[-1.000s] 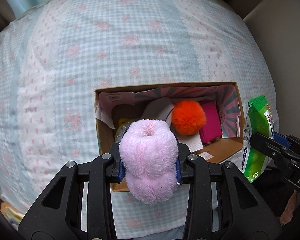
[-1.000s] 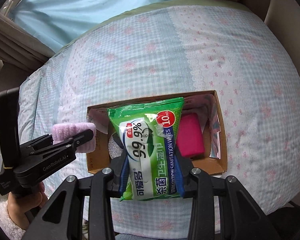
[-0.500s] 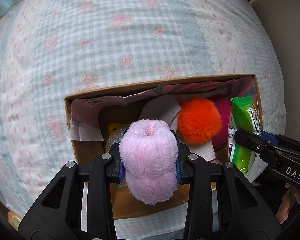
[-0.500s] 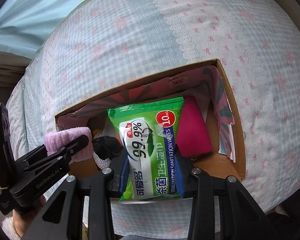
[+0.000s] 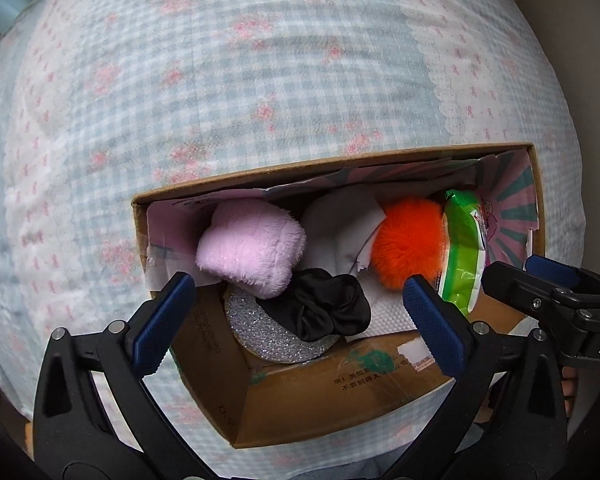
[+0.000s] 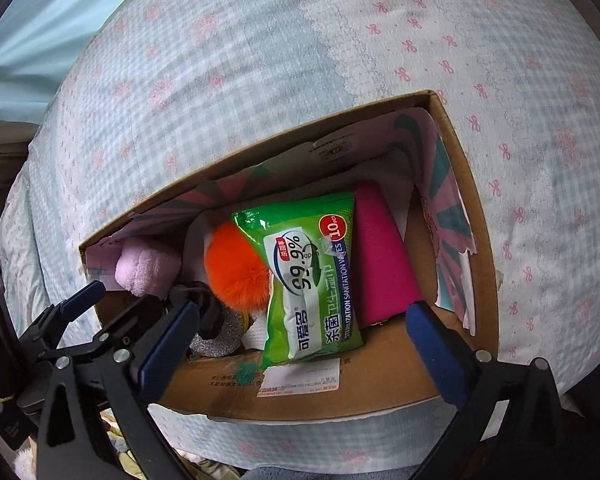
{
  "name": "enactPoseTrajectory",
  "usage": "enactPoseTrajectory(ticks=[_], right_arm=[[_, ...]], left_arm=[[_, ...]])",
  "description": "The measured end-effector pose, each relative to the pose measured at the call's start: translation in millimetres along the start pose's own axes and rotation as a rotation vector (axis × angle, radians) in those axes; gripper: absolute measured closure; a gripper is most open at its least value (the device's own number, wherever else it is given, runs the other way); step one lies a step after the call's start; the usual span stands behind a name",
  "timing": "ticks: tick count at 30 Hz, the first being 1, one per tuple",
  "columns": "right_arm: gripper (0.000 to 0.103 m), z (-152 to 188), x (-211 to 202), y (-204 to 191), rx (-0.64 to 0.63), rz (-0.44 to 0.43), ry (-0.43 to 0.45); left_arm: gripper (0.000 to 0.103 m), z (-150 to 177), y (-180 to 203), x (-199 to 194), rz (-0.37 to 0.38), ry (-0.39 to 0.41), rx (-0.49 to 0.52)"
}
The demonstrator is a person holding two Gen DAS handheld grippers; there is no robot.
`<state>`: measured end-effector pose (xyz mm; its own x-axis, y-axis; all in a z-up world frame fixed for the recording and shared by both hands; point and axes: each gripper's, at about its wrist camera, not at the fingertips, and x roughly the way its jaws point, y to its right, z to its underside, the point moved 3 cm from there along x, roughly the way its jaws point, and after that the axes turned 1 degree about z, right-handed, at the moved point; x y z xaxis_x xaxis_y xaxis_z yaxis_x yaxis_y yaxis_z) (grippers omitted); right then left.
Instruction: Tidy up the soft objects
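A: Both sets of jaws?
B: The left gripper (image 5: 300,300) and right gripper (image 6: 304,328) gape wide, holding nothing.
A: The soft things?
B: In the cardboard box (image 5: 320,408), mid-frame: fluffy pink sock (image 5: 252,252), furry orange ball (image 5: 408,244), glossy green wipes pack (image 6: 312,280). Only the right view shows the magenta pouch (image 6: 380,256).

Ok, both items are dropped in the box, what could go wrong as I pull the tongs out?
The wipes pack leans on the orange pom-pom, so it may slide or tip. The left tongs hang open just over the black scrunchie and could snag it. The pink fluffy roll sits against the box wall, unsettled.
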<state>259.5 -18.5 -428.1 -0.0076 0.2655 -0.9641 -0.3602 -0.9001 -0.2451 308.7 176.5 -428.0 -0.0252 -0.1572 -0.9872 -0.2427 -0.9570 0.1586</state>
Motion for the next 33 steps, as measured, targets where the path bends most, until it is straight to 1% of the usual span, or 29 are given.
enactPoseTrajectory(ticks=[4, 11, 15, 18, 22, 28, 33], right_arm=[[0.000, 9, -10, -2, 0.001, -0.004, 0.023], [0.000, 24, -31, -5, -0.036, -0.001, 0.076], [0.000, 37, -48, -6, -0.066, -0.004, 0.106], [0.000, 48, -69, -5, -0.094, -0.007, 0.141], [0.000, 61, -116, -2, -0.149, -0.001, 0.220], [0.000, 80, -206, 8, -0.246, 0.050, 0.405], [0.000, 99, -285, 19, -0.322, 0.073, 0.566]], left_arm=[[0.000, 3, 4, -14, -0.004, 0.032, 0.014], [0.000, 13, 12, -44, -0.002, 0.094, 0.013], [0.000, 22, 16, -72, -0.006, 0.143, -0.004], [0.000, 34, 19, -102, -0.004, 0.189, -0.030], [0.000, 52, 29, -156, -0.016, 0.283, -0.055], [0.000, 86, 58, -247, -0.056, 0.473, -0.095], [0.000, 125, 95, -321, -0.074, 0.646, -0.133]])
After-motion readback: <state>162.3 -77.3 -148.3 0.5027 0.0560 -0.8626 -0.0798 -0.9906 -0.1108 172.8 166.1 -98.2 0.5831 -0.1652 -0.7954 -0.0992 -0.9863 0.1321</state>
